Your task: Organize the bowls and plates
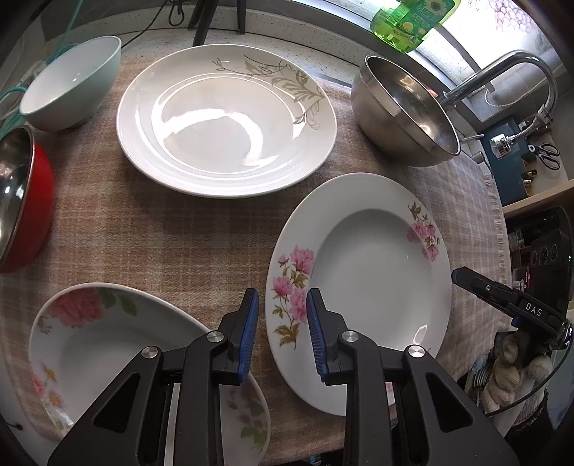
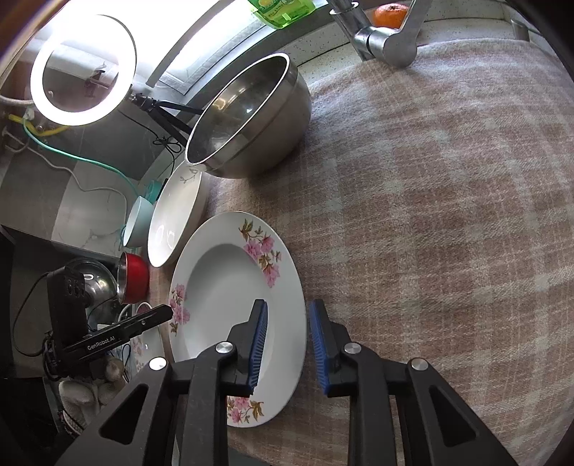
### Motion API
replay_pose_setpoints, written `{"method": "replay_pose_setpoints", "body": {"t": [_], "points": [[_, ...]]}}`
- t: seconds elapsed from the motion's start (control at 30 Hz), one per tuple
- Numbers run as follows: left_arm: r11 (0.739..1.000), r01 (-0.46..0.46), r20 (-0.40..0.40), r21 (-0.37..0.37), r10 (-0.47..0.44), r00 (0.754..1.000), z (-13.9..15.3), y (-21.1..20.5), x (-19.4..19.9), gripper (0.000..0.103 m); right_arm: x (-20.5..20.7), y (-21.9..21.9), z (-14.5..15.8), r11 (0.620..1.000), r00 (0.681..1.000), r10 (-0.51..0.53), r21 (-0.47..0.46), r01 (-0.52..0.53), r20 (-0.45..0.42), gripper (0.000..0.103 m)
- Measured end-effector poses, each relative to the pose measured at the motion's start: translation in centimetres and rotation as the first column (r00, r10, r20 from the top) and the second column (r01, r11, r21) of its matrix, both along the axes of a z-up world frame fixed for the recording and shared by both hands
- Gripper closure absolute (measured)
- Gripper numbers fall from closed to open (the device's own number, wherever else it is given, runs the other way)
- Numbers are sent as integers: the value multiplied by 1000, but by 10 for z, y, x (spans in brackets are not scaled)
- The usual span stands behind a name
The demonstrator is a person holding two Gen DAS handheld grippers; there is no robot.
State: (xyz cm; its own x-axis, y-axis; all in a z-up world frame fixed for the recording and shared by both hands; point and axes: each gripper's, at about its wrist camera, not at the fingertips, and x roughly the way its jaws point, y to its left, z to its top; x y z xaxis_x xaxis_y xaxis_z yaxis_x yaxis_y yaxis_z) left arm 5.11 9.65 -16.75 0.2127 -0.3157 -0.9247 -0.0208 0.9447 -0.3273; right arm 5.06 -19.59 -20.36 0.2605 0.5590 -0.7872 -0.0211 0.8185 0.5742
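Pink-flower plate (image 1: 362, 286) sits flat on the plaid cloth (image 1: 161, 229) near the desk's front-right corner, and both my grippers are on its rim. No earlier view to compare.

Writing I can read: "DAS" on the right gripper (image 1: 462, 277) as seen from the left cam, "GenRobot.AI" on the left gripper (image 2: 168, 315) as seen from the right cam. Green bottle (image 1: 412, 21) on the sill has a sunflower label, text too small to read.

Edges/room: plate's right side lies close to the cloth's fringed edge. On its left is another flowered plate (image 1: 107, 344), a thin strip of cloth between them. Behind it, the big white plate w/ a grey leaf print (image 1: 226, 122), apart. Steel bowl (image 1: 401, 114) back right by the tap (image 1: 502, 75); pale green bowl (image 1: 71, 86) and red bowl (image 1: 28, 200) along the left edge. In the right cam the cloth to the plate's right is wide open.

Fingers: left pair narrow, straddling the plate's near-left rim, blue pads (image 1: 247, 337) not visibly pressing it. Right pair also narrow, one pad (image 2: 258, 344) over the plate, the other outside the rim over cloth; can't tell if they pinch.
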Motion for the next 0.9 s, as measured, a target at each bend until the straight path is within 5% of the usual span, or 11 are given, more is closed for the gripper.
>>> {"method": "replay_pose_setpoints", "body": {"t": [0.9], "points": [[1000,27,-25,16,-27,999,-8,-7,7,81,6,3,-21,998,995,28,56,-23,-91,89]]}}
